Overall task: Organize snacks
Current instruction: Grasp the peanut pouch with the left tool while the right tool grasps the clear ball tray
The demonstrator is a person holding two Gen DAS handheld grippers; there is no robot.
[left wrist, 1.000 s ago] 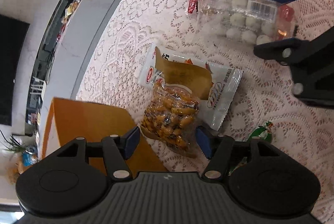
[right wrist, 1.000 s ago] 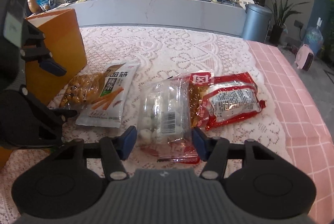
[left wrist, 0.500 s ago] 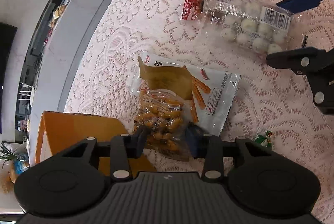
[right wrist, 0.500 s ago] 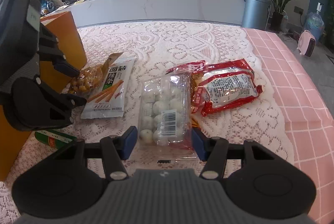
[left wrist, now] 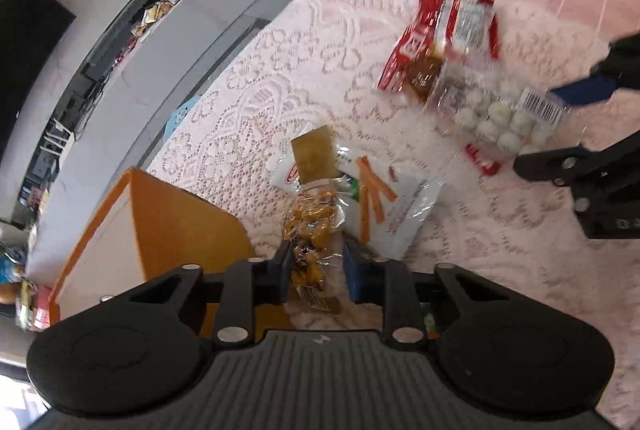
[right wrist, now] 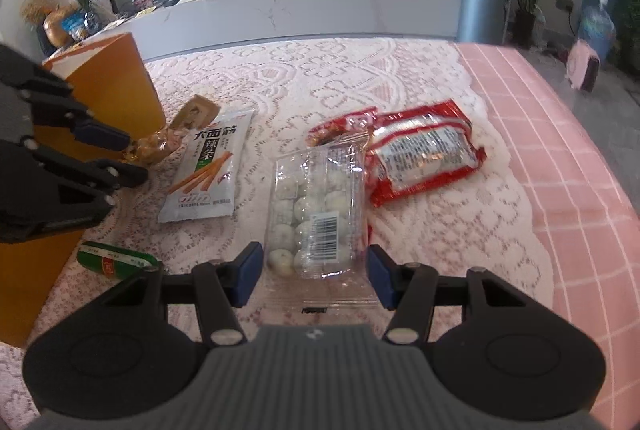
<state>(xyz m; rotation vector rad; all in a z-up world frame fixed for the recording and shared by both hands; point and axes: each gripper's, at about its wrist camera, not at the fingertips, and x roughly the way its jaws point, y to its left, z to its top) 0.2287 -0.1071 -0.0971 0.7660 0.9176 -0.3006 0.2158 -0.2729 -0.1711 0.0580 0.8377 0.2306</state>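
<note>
Right hand-held gripper (right wrist: 315, 274) open over the near end of a clear pack of white balls (right wrist: 316, 206), pads not touching it. Beyond, red packet (right wrist: 424, 154); to the left, white stick-snack bag (right wrist: 207, 169), orange box (right wrist: 108, 85), left hand-held gripper (right wrist: 120, 157) pinching a clear bag of brown snacks (right wrist: 154, 149).

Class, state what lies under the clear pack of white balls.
Under the clear pack of white balls lies a red packet, poking out beyond it; lace cloth elsewhere. The rest is covered.

left tool (left wrist: 314, 270) clamped shut, right tool (right wrist: 316, 276) apart.
</note>
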